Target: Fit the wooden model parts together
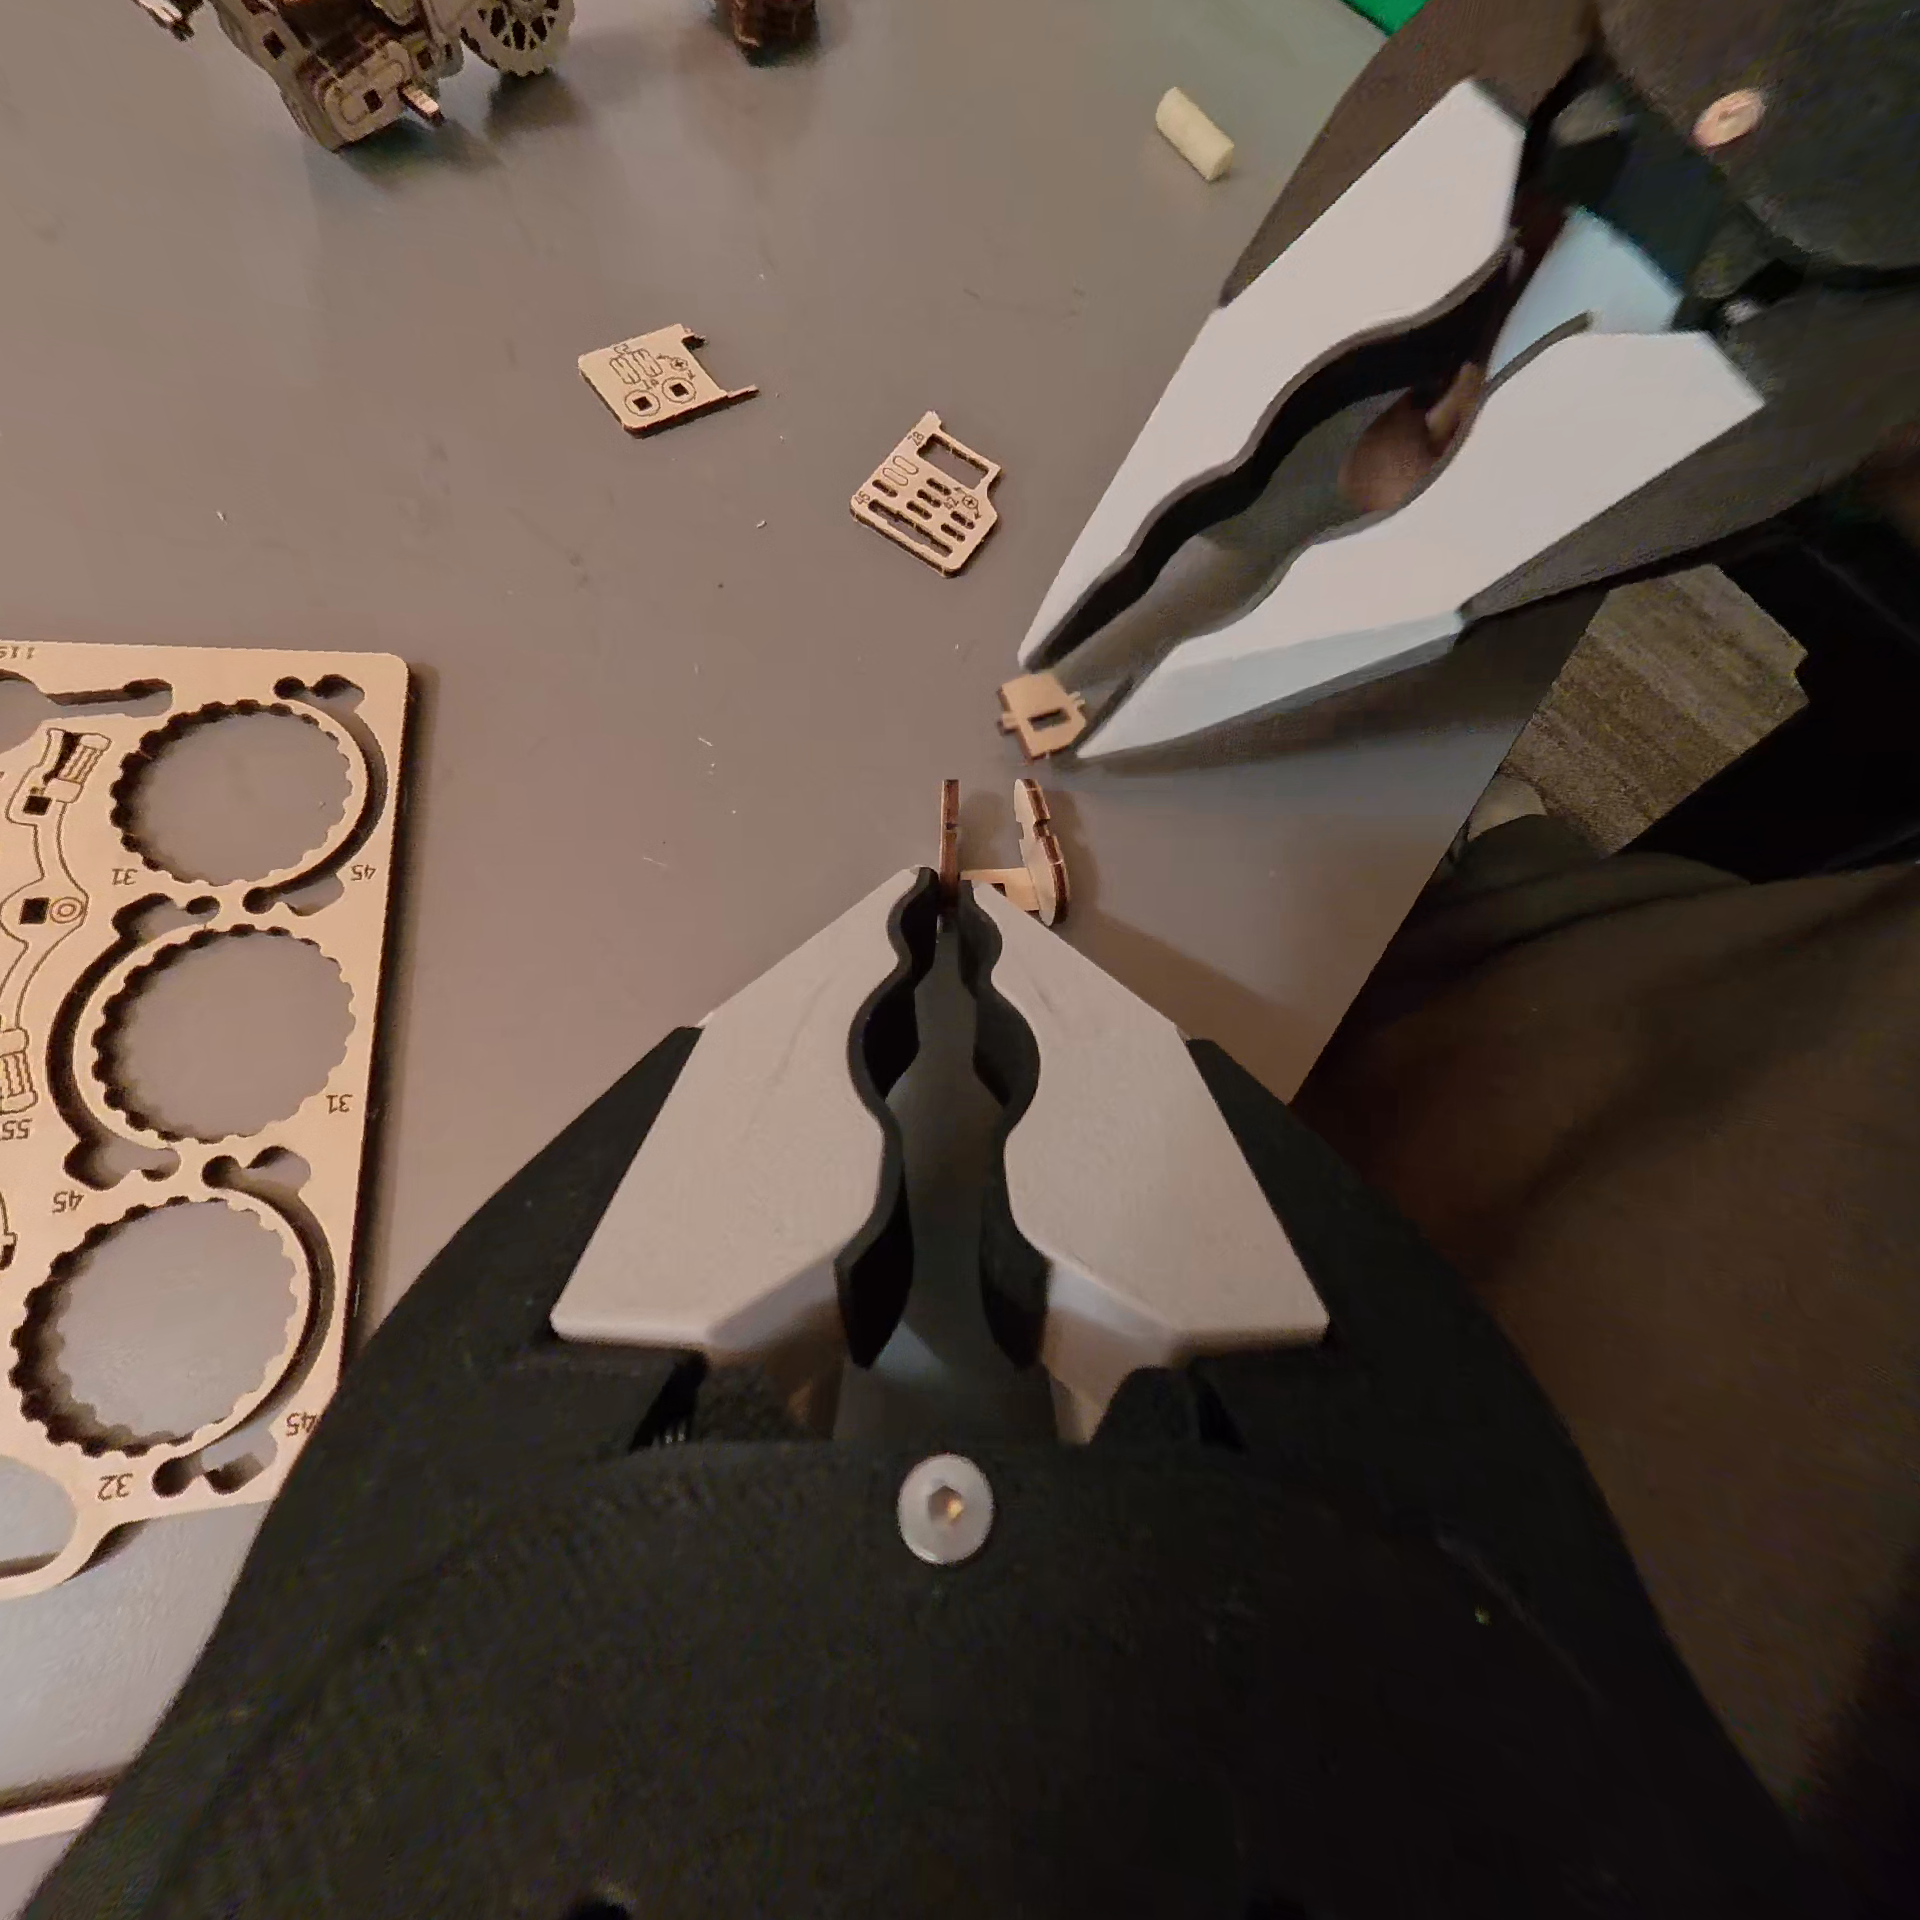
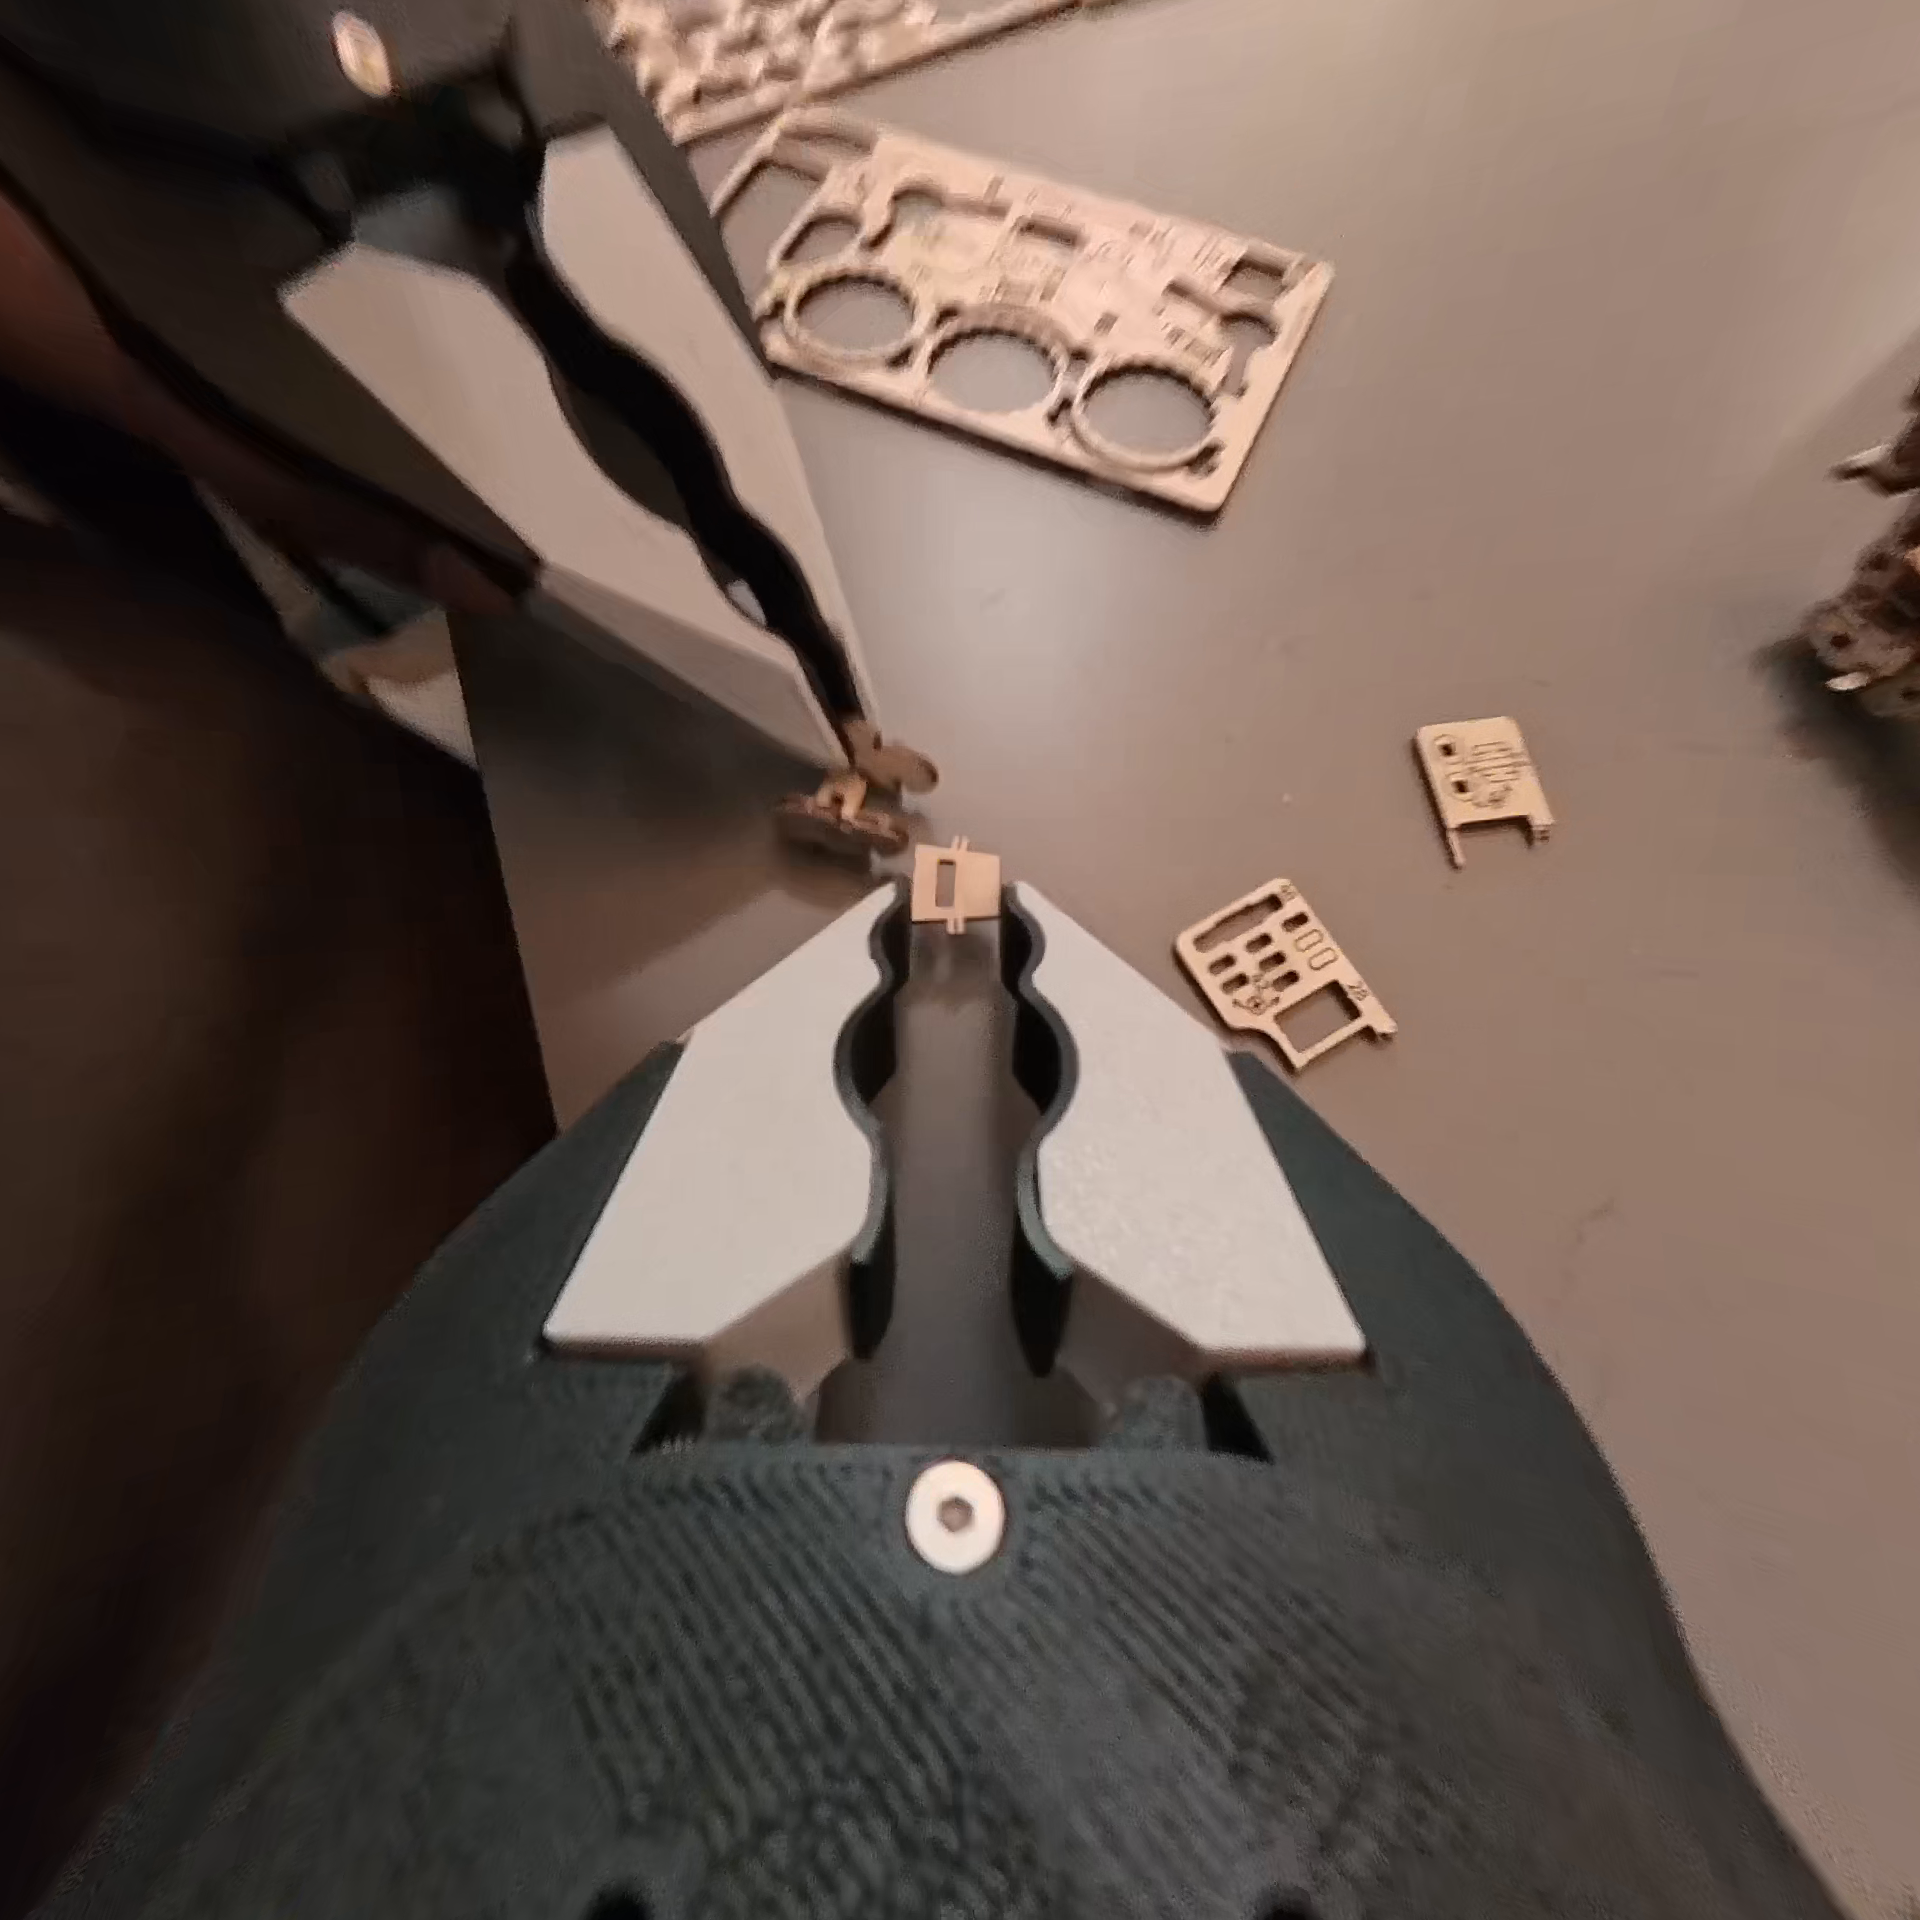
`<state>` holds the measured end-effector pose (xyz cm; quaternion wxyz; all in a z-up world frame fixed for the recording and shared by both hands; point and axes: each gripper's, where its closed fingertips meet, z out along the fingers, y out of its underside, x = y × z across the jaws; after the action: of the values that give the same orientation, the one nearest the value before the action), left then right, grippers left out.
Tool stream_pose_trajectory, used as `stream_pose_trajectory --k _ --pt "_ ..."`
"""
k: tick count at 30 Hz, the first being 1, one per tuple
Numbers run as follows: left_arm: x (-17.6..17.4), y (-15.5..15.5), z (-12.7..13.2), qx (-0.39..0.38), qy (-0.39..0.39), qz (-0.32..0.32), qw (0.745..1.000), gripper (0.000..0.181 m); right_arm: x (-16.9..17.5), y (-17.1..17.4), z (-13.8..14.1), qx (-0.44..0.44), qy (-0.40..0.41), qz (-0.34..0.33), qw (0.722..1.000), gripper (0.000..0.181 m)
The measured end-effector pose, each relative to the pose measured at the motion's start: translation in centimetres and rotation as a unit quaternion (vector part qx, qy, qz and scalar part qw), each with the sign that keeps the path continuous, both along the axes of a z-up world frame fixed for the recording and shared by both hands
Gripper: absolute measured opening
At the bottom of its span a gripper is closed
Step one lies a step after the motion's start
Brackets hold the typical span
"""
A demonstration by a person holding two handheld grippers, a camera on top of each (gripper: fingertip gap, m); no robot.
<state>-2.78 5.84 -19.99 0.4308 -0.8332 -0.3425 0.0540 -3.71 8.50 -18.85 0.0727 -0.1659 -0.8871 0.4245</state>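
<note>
My left gripper [image 1: 948,891] is shut on a small wooden sub-assembly [image 1: 1013,857] of two thin plates joined by a crosspiece, held at its tips just above the grey table [image 1: 623,582]. It also shows in the right wrist view [image 2: 862,795]. My right gripper [image 2: 954,896] is shut on a small square wooden piece [image 2: 951,883] with a rectangular slot. In the left wrist view that piece [image 1: 1042,715] hangs just above and right of the sub-assembly, a small gap apart.
Two loose flat wooden parts [image 1: 665,379] [image 1: 928,497] lie on the table beyond the grippers. A punched-out wooden sheet [image 1: 197,1091] with round holes lies left. A partly built wooden model [image 1: 416,52] and a white cylinder [image 1: 1195,133] sit far back. The table edge [image 1: 1455,935] runs right. My left and right fingertips are right by each other.
</note>
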Motion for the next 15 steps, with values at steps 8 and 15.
stream_pose_trajectory --k 8,15 --pt "-0.4 0.0 0.0 -0.013 0.013 0.013 1.0 0.001 0.3 -1.7 2.0 -0.023 -0.08 -0.187 0.979 0.015" --pt "-0.1 0.4 0.0 -0.046 0.051 0.001 0.998 0.001 1.0 -2.0 0.6 0.037 -0.058 -0.184 0.98 0.015"
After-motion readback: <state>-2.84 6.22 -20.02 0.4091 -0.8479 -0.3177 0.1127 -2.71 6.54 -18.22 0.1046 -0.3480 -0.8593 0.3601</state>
